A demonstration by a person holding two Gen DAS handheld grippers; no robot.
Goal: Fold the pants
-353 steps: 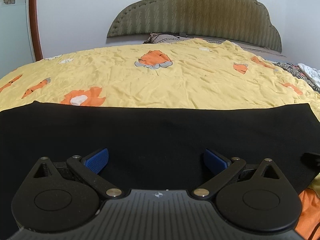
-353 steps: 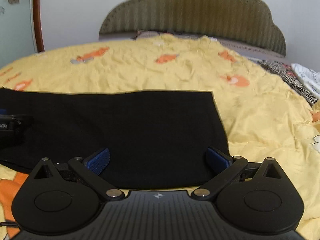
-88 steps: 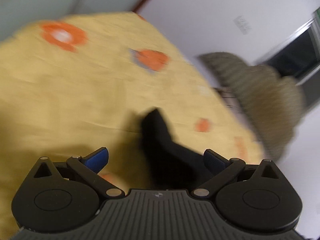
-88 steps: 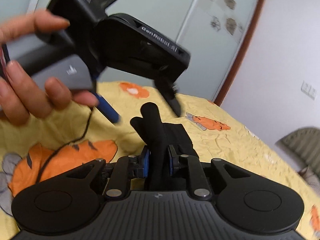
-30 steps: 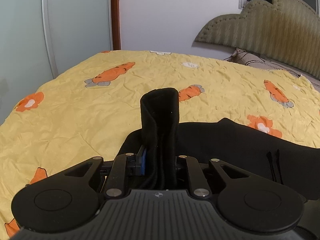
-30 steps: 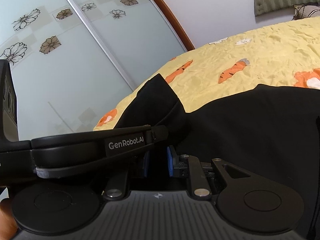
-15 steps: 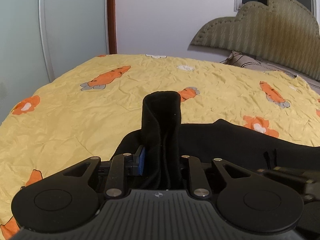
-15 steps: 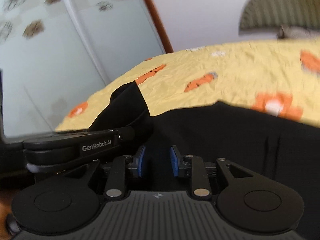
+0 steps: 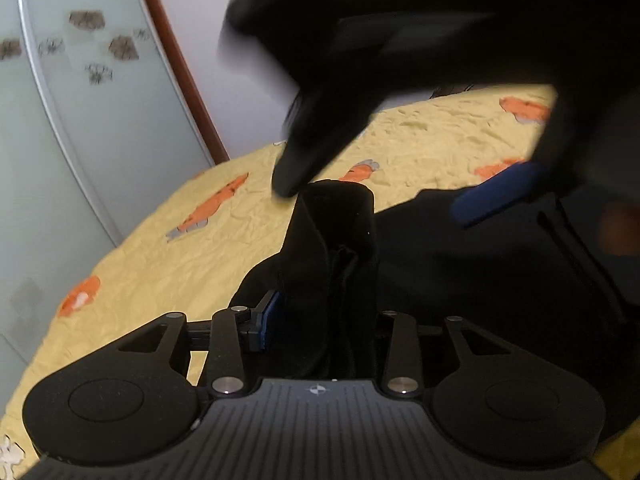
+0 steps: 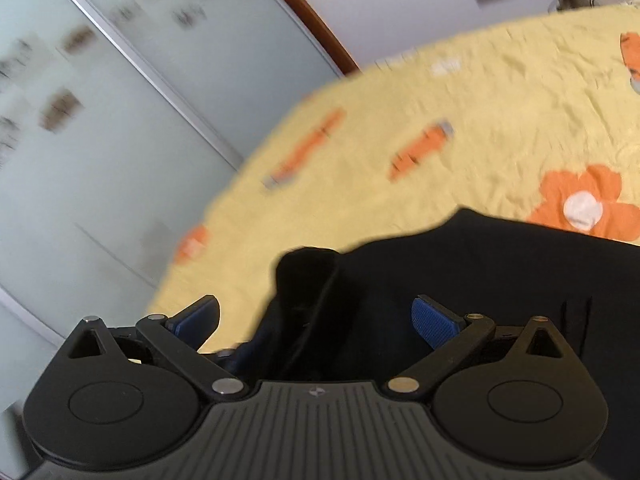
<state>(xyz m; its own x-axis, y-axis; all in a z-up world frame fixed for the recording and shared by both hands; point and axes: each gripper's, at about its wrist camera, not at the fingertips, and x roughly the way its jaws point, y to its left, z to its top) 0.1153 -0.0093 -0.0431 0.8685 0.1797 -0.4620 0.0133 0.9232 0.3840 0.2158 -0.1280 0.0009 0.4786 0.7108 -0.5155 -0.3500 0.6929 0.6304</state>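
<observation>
Black pants (image 9: 460,264) lie on the bed's yellow bedspread (image 9: 168,256), which is printed with orange carrots and flowers. One bunched fold of the cloth stands upright at the pants' left end, nearest the glass sliding doors (image 9: 80,128).

Left gripper (image 9: 326,320): the upright fold sits between its jaws. Jaws have just been opening. The blue pad on the left (image 9: 270,318) shows a thin gap from the cloth; the other pad is hidden behind the fold, so whether any pinch remains I cannot tell from this view.

Right gripper (image 10: 316,316): jaws have just been opening and stand spread wide, blue pads (image 10: 434,320) clear of the cloth on both sides. In its view the same bunched fold (image 10: 308,280) rises between the spread fingers without touching them. The rest of the pants spreads flat to the right of the fold.

In the left wrist view the right gripper (image 9: 400,184) appears as a blurred dark shape above the fold, one dark fingertip near the fold's top, one blue pad (image 9: 496,196) over the flat part of the pants to the right.
</observation>
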